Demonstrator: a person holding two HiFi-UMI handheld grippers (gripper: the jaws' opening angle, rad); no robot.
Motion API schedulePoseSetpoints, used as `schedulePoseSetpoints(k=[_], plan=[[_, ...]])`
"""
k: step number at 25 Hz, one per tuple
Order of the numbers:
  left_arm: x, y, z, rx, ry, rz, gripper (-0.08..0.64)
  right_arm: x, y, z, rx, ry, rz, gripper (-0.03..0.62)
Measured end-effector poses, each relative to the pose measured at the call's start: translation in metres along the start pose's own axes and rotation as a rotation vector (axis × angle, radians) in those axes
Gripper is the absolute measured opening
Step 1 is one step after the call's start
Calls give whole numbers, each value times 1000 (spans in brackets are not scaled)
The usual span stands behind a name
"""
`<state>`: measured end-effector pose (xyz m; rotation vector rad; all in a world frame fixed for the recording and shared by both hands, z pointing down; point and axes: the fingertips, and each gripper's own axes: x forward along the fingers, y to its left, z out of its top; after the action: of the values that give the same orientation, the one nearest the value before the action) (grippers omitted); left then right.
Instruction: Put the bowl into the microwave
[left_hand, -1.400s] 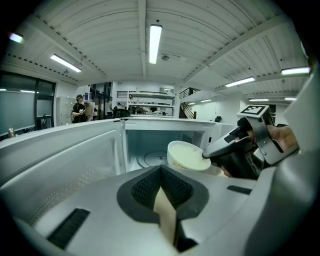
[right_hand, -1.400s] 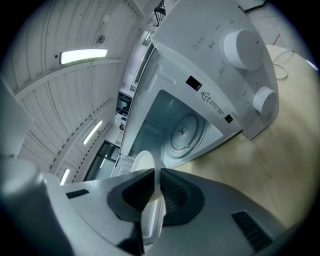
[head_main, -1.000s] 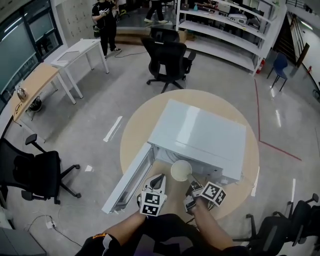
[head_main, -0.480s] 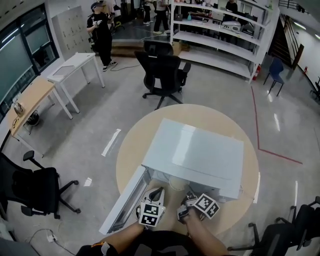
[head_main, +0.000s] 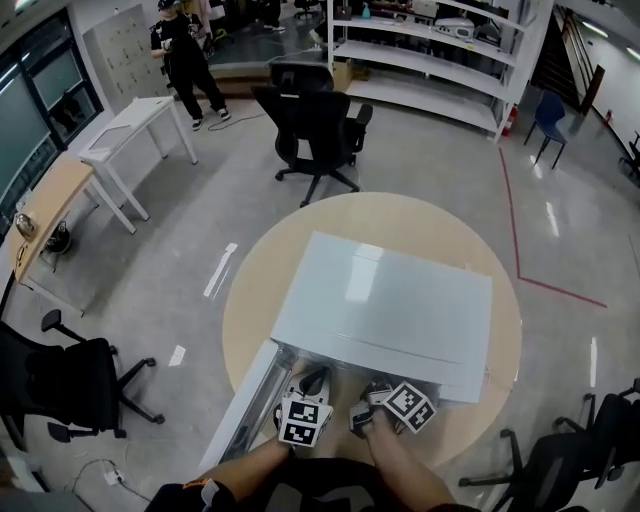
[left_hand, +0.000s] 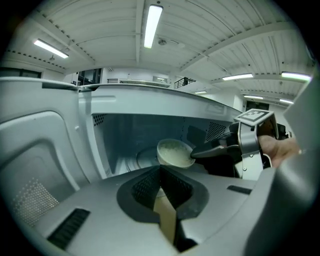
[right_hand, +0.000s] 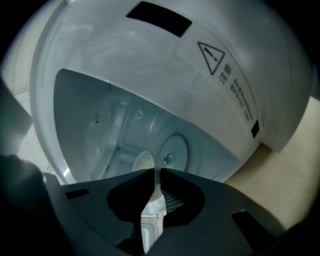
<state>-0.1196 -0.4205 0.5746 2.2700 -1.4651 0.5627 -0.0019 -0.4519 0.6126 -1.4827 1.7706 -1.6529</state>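
A white microwave (head_main: 390, 300) stands on a round wooden table (head_main: 400, 215) with its door (head_main: 245, 395) swung open to the left. In the left gripper view a small cream bowl (left_hand: 175, 152) sits inside the cavity over the glass turntable (left_hand: 140, 159), tilted. My right gripper (left_hand: 197, 154) is shut on the bowl's rim. The right gripper view shows the bowl (right_hand: 144, 162) edge-on between the right gripper (right_hand: 156, 172) jaws. The left gripper (left_hand: 160, 170) hovers at the cavity mouth, shut and empty. In the head view the bowl is hidden; the left gripper (head_main: 312, 385) and right gripper (head_main: 372, 398) are at the microwave's front.
The microwave's inner door panel (left_hand: 35, 165) stands to the left of the opening. Black office chairs (head_main: 310, 125) stand beyond the table, and another (head_main: 70, 375) at the left. A person (head_main: 185, 55) stands far back near white desks (head_main: 125, 130).
The bowl was in front of the microwave a second ago; the right gripper has carried it forward into the cavity, out of the head view. Both grippers moved closer to the opening.
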Motion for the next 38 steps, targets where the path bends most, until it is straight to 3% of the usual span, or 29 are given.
schedulePoseSetpoints(k=[21,26,38], plan=[[52,24,-1,-17,20,29,46,52,-29,15,45,-70,-49,49],[40,20,-8,-29,49,22,46,46,-27,7,40,-74,-58,49],[22,18,8,-19,-11,38,46,36,-16,16,-21,-117,-42,51]])
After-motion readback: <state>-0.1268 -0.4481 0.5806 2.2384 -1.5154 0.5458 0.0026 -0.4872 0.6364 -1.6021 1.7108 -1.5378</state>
